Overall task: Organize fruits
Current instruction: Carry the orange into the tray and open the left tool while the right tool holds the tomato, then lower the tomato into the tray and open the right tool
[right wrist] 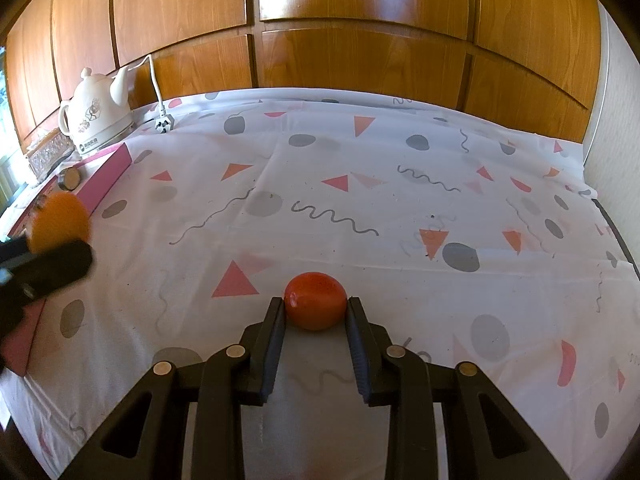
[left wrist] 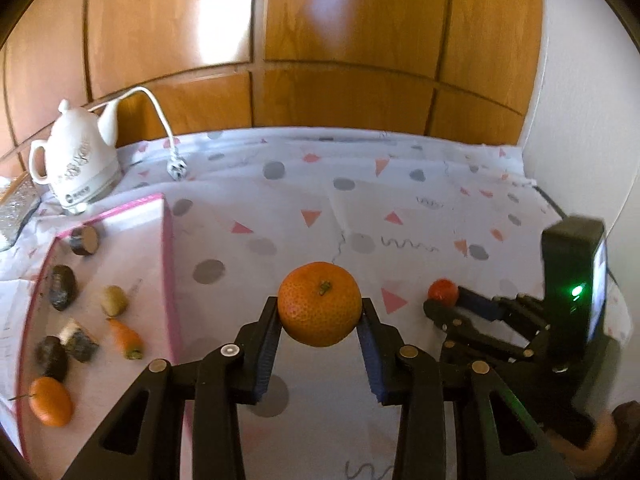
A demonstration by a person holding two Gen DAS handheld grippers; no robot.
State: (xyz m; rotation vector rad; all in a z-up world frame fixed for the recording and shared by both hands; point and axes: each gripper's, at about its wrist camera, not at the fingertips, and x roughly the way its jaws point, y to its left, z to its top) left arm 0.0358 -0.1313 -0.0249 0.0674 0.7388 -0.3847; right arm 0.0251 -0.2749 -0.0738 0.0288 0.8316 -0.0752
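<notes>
While both claws are loaded, the tray [left wrist: 168,240] with the pink rim lies at about 9 o'clock from the left gripper [left wrist: 320,312], just beside it and lower in frame.

Left gripper: pinching a mandarin [left wrist: 319,303] between its blue-padded fingers, stem facing the camera, fruit lifted clear of the patterned tablecloth [left wrist: 360,200]. The mandarin is near-round, so no long axis matters for release.

Right gripper [right wrist: 315,308]: jaws pressed against a small red tomato-like fruit [right wrist: 315,300], one pad on each flank. I cannot tell whether it rests on the cloth or is raised slightly. Its longer axis runs 9 to 3 o'clock, across the jaws.

Tray contents, left wrist view: another mandarin [left wrist: 51,401] at the near end, a small carrot [left wrist: 126,338], a kiwi [left wrist: 114,300], several dark pieces [left wrist: 62,287], a cut round piece [left wrist: 85,240] at the far end.

Judgement: the left hand is the nearer to the tray and should deliver first; bare tray floor shows toward the right rim, near the carrot. The right hand sits well apart at 3 o'clock and would have to cross the left claw's path.

A white kettle [left wrist: 76,160] stands at 10 o'clock beyond the tray.
</notes>
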